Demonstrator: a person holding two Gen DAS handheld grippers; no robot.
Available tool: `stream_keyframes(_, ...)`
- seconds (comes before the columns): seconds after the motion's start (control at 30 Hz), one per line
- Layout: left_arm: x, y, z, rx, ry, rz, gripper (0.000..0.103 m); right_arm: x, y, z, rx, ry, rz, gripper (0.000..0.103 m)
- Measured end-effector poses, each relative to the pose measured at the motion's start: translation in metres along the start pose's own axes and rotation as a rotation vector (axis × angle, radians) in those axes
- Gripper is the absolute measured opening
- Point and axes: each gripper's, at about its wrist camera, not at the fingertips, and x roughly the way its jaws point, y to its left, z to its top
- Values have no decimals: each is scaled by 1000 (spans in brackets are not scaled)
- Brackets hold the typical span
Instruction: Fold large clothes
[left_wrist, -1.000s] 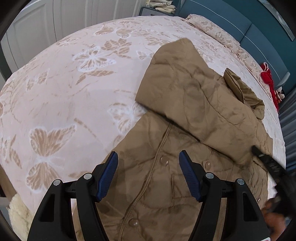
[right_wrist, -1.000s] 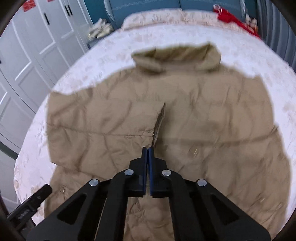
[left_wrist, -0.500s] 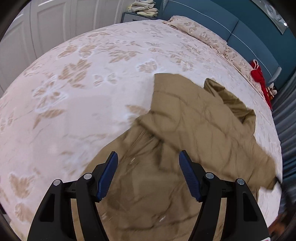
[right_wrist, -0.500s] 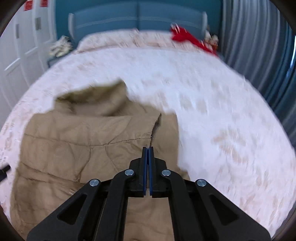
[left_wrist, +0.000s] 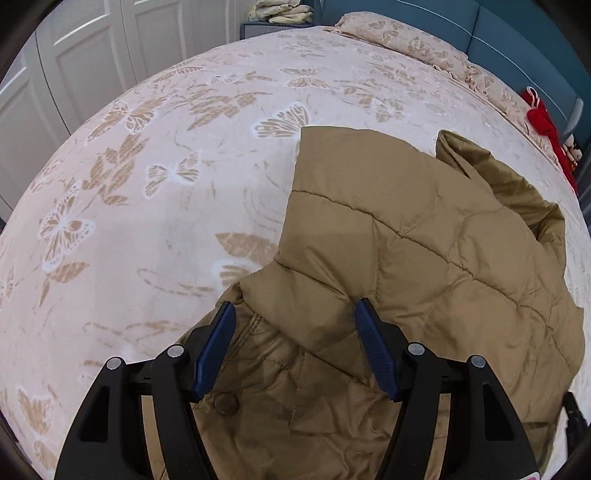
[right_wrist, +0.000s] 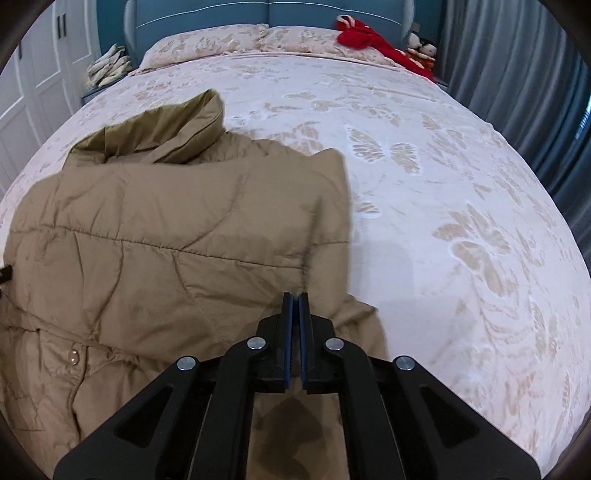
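Note:
A tan quilted jacket (left_wrist: 424, 258) lies on the bed, one sleeve folded across its front. It also shows in the right wrist view (right_wrist: 177, 240), collar toward the headboard. My left gripper (left_wrist: 293, 347) is open and empty, just above the jacket's lower front near a snap button (left_wrist: 226, 403). My right gripper (right_wrist: 294, 306) is shut on the jacket's sleeve edge (right_wrist: 325, 206) and holds it over the jacket's right side.
The bed has a pink butterfly-print cover (left_wrist: 147, 184) (right_wrist: 461, 221). Pillows (right_wrist: 236, 40) and a red item (right_wrist: 369, 38) lie by the blue headboard. White wardrobe doors (left_wrist: 74, 55) stand to the left, grey curtains (right_wrist: 517, 74) to the right. Folded cloths sit on a nightstand (right_wrist: 109, 64).
My right gripper has carried the sleeve edge across to the jacket's right side and lowered it. My left gripper has shifted over the jacket's lower front and stayed open.

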Motion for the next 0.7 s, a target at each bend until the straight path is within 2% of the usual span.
stream_keyframes(0.03, -2, 1, 0, 0, -1, -1, 64, -8, -4, 1, 14, -8, -31, 4)
stream_keyframes(0.1, -12, 4, 1, -5, -5, -8, 63, -25, -8, 2, 35, -38, -40, 7)
stream_keyframes(0.2, -34, 0, 7, -29, -46, -56, 63, -49, -6, 8, 88, -74, 80, 7)
stream_keyframes(0.3, -50, -23, 16, -1, -79, -84, 63, -58, 28, 23, 41, -96, 161, 7)
stream_keyframes(0.37, -50, -40, 19, 24, -88, -89, 63, -54, 52, 26, -4, -90, 191, 7)
stream_keyframes(0.5, -24, -62, 14, 91, -43, -54, 63, -31, 90, 21, -59, -25, 240, 7)
stream_keyframes(0.63, -5, -62, 2, 122, -32, -20, 64, -7, 107, 9, -111, 21, 238, 6)
stream_keyframes(0.7, -2, -62, -5, 146, -56, -13, 65, 3, 107, 4, -120, 40, 247, 5)
